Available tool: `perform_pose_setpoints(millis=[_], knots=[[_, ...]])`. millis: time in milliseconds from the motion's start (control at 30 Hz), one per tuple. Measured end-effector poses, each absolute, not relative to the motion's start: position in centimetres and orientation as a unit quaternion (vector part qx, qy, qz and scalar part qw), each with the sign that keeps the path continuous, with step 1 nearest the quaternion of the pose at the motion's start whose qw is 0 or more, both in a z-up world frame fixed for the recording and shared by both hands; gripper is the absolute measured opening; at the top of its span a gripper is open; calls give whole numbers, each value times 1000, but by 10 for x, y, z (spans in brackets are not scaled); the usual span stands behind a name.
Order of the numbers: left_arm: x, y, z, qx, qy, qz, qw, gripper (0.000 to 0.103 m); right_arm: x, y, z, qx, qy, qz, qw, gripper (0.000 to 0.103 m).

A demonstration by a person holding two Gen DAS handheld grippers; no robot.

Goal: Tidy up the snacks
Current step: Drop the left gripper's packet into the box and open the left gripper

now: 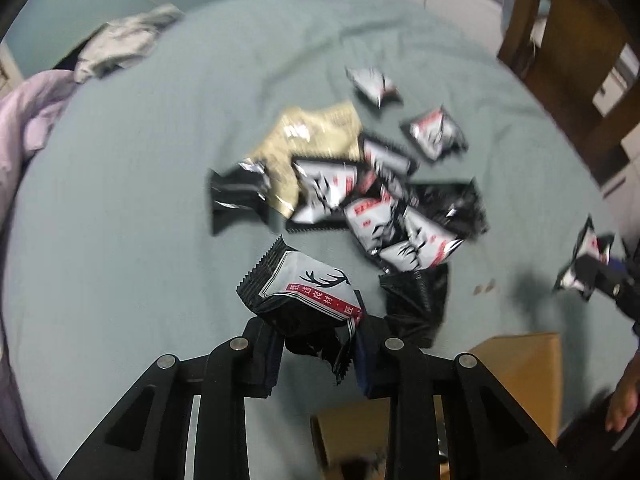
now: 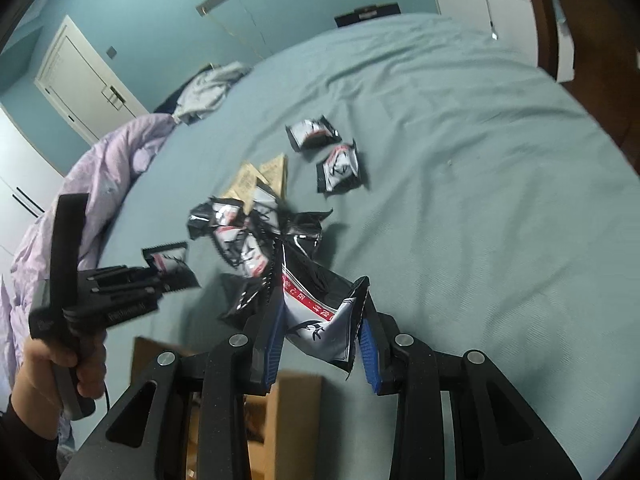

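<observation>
A heap of black-and-white snack packets (image 1: 372,200) lies on a grey-green bed (image 1: 160,200), with a tan packet (image 1: 316,136) among them. My left gripper (image 1: 316,344) is shut on one black-and-white packet (image 1: 308,296) and holds it above the bed. It also shows in the right wrist view (image 2: 160,276), held by a hand. My right gripper (image 2: 320,328) is shut on another packet (image 2: 320,316); it shows at the right edge of the left wrist view (image 1: 588,268). The heap shows in the right wrist view (image 2: 248,236) too.
An open cardboard box (image 1: 520,380) stands below the bed's near edge, also in the right wrist view (image 2: 296,408). A lilac duvet (image 2: 100,168) and a grey garment (image 2: 208,88) lie at the left. A wooden chair (image 1: 568,60) stands at the right.
</observation>
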State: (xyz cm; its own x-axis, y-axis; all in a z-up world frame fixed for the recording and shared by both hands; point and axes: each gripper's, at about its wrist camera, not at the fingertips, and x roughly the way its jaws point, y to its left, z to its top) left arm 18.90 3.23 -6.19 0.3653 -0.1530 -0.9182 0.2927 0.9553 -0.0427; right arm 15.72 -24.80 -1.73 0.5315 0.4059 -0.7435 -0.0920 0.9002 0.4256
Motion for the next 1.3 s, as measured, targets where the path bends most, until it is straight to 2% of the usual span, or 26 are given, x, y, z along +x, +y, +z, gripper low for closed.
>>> perform_pose_setpoints(millis=[333, 567, 833, 1300], knots=[[89, 59, 21, -20, 469, -149, 870, 28, 56, -272, 12, 180, 395, 150, 888, 32], [33, 60, 31, -36, 439, -166, 883, 28, 21, -274, 21, 179, 374, 160, 896, 32], [22, 42, 21, -2, 440, -173, 881, 29, 13, -270, 22, 171, 382, 164, 893, 32], [52, 6, -47, 51, 530, -183, 827, 29, 32, -250, 10, 152, 407, 160, 887, 32]])
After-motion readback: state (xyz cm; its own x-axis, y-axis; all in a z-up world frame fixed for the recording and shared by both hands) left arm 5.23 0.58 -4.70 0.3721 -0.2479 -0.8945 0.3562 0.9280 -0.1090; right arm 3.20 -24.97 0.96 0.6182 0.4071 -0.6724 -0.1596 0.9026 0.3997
